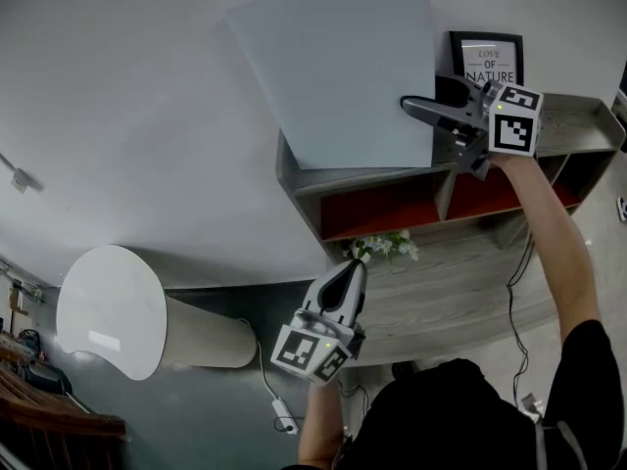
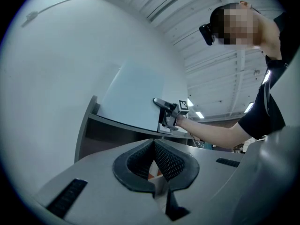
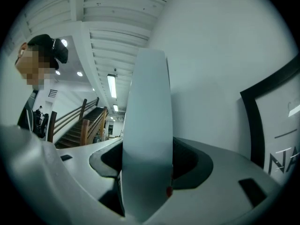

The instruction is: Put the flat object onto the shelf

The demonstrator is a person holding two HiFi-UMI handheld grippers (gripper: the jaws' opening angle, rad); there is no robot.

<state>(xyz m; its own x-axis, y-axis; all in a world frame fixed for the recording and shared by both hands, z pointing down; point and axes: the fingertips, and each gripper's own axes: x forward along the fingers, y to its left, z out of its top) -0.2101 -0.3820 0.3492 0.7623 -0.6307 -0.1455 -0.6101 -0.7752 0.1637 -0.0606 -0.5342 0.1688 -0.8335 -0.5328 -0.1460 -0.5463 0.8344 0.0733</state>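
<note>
The flat board [image 1: 333, 67] is already standing on top of the shelf [image 1: 294, 179]. Its lower edge is resting along the shelf top and its face is leaning back toward the wall [image 1: 147, 86] behind the shelf. The placing itself is looking nearly done. What is remaining, by my judgement, is for the right gripper to be drawing clear so that the board is propping itself.

The right gripper [image 1: 423, 116] is straddling the board's right edge just above the shelf top. Its fingers are standing wide with the board passing between them, and the pads are not appearing to press on it (in the right gripper view the board is showing as a broad slanted band, not a pinched edge). The left gripper [image 1: 353, 270] is hanging below the shelf's front, with its fingers closed together on nothing.

A framed picture [image 1: 485, 59] is standing on the shelf top just beside the board's right edge, close behind the right gripper. Open room for backing out is therefore lying toward the shelf's front rather than sideways. The board's lower left corner is sitting near the shelf's left end, so a push that way is risking a slide off.
</note>
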